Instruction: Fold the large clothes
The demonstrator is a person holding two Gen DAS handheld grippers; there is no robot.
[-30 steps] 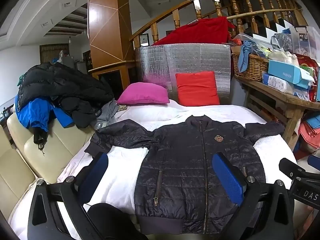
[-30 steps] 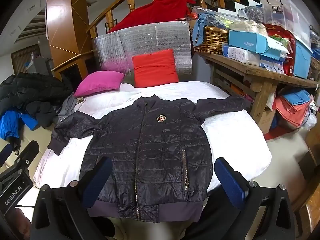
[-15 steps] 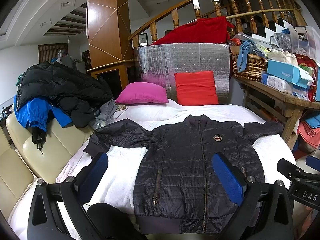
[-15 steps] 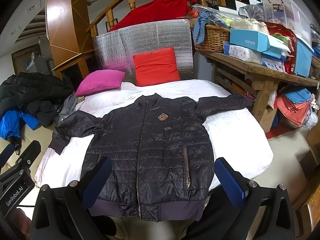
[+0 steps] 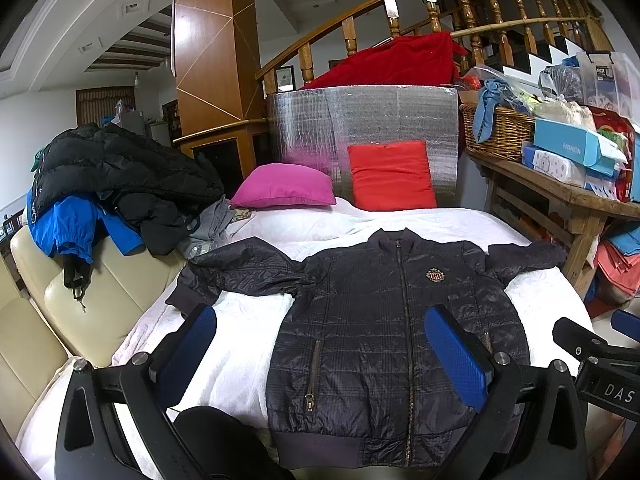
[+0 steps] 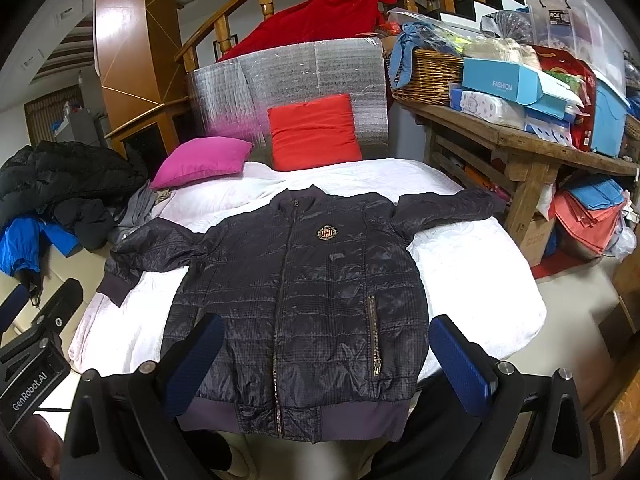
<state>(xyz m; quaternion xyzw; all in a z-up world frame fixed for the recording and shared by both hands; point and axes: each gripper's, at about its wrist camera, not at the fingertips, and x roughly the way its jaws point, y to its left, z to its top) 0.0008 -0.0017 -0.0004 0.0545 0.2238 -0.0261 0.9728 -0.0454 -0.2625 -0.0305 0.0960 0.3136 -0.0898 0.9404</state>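
The dark quilted jacket (image 6: 304, 292) is lying flat, front up, on the white bed (image 6: 472, 264), both gripper fingers spread and grasping nothing. You are probably facing light, puffy, slippery fabric, so pinch a ribbed cuff (image 6: 116, 284) or the hem.

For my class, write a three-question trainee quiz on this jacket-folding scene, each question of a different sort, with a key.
1. True or false: the dark quilted jacket lies front up and zipped on the white bedcover.
2. Multiple choice: which cushion leans upright against the silver panel? A. the pink cushion B. the red cushion C. neither
3. Fill in: both the left gripper and the right gripper are ____ and hold nothing.

Key: 1 true; 2 B; 3 open
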